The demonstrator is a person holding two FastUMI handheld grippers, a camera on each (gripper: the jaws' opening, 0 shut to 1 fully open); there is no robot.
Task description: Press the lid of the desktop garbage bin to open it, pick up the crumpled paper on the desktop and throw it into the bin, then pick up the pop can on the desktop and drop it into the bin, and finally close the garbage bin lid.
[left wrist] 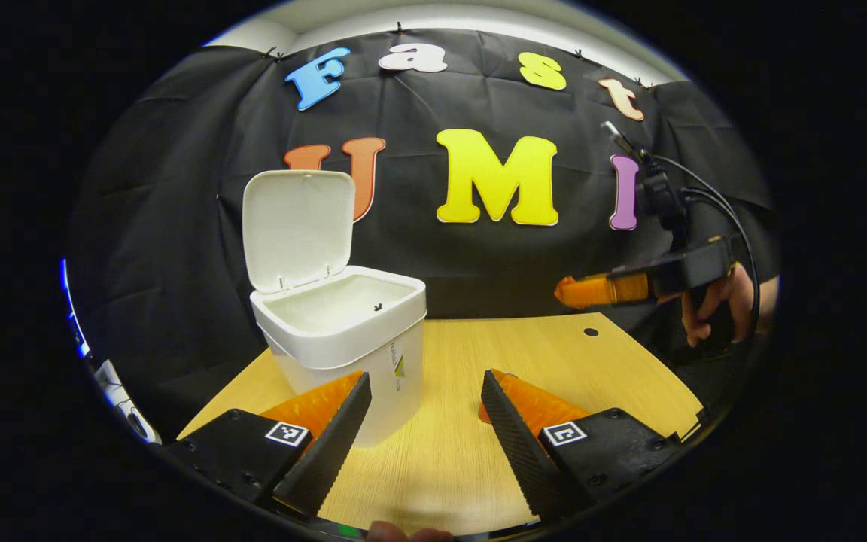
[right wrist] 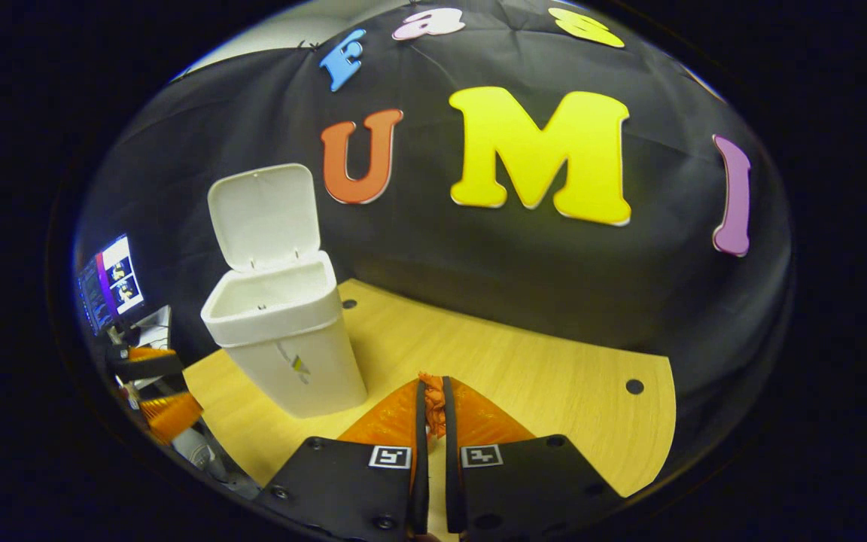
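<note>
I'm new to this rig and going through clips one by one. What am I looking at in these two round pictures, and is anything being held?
There is no robot here. A person holds a two-finger gripper in each hand, and a fisheye camera rides on each one. The left gripper view looks along the left gripper, whose fingers stand wide apart with nothing between them. Farther off at the right, that view also catches the right gripper and the hand holding it. The right gripper view looks along the right gripper, whose fingers are closed together. I cannot tell whether anything is pinched at their tips. On the wooden table stands a white desktop garbage bin, its lid flipped upright and open.
</note>
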